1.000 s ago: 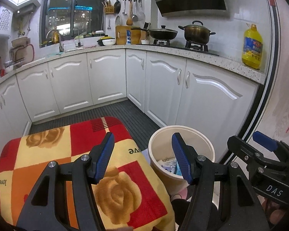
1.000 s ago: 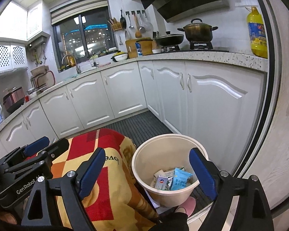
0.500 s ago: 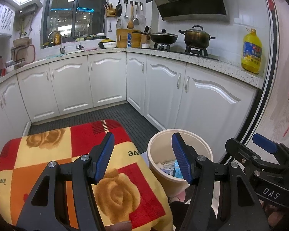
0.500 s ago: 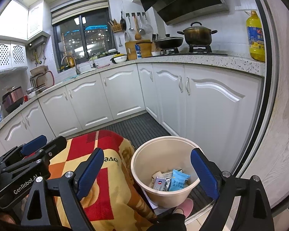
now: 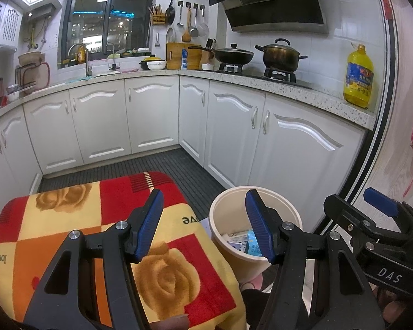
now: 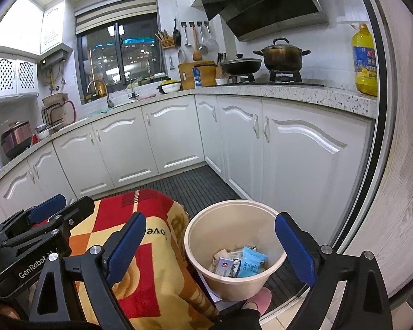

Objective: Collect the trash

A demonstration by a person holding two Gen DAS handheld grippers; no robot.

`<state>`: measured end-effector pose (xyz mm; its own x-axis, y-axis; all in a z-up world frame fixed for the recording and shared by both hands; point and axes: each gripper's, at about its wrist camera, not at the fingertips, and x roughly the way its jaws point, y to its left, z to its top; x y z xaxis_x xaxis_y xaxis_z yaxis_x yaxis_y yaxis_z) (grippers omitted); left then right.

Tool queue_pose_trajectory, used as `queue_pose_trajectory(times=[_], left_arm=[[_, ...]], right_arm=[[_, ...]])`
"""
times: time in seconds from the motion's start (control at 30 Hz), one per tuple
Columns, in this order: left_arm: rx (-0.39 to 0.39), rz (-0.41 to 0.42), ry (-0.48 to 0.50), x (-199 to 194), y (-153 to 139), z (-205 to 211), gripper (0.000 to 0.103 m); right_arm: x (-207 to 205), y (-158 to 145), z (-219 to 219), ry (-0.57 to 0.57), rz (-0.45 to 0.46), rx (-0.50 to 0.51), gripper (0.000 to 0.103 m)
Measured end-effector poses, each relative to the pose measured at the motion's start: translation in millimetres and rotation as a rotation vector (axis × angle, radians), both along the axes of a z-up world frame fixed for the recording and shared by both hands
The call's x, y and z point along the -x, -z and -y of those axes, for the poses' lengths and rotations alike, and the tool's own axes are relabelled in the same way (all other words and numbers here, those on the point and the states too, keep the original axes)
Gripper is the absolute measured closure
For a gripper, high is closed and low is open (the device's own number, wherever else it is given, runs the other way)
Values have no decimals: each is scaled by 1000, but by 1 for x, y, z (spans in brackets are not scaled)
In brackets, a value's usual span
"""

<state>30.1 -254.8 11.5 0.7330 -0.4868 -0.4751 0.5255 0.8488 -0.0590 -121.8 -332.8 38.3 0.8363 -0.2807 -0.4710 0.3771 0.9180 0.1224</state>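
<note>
left tool (image 5: pixel 203 225) apart, empty | right tool (image 6: pixel 210 244) apart, empty | one bin (image 6: pixel 203 236) | several wrappers (image 6: pixel 238 262) inside

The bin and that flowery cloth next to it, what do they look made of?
The bin looks like smooth cream plastic: thin, even walls with a matte sheen, though the look alone can't confirm it. The cloth seems a soft fleece or plush blanket: fuzzy printed roses and red-orange checks, draping in rounded folds. Wrappers inside look like glossy film.
</note>
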Motion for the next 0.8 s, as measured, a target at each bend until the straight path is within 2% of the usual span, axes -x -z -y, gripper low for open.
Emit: queue_pose_trajectory(times=[0.8], left_arm=[[24, -22, -10, -4, 3, -7, 42]], right_arm=[[-6, -2, -1, -8, -6, 16, 7]])
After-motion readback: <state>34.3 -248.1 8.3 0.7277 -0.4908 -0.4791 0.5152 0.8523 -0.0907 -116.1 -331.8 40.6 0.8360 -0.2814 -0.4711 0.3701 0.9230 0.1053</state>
